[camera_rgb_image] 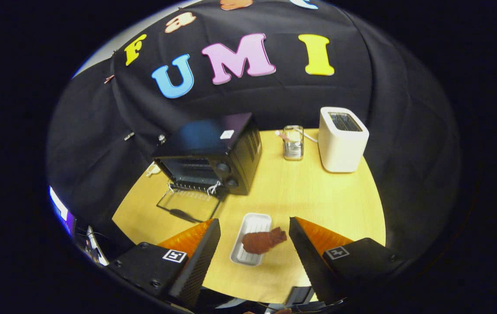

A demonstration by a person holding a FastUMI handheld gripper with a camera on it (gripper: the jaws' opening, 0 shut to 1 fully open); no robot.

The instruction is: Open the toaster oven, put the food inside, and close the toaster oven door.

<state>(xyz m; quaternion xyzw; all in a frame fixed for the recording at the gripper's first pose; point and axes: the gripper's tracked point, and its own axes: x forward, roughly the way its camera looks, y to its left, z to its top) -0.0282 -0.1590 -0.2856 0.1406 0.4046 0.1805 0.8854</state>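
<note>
While your gripper (255, 224) hangs above round yellow wooden table (318, 196), fingers spread wide, gripping nothing. Reddish-brown food piece (263, 240) lies between them, resting on small white ribbed rectangular tray (253, 226), overhanging its edge. Black boxy toaster oven (213, 152) beyond fingers, glass door (187, 205) dropped open flat onto table. White slot toaster (342, 139) and clear glass jar (293, 142) further back.

The brown piece of food (263, 241) hides part of the white ridged tray (251, 239) beneath it. Inside the clear glass (293, 142), contents are too small to tell.
</note>
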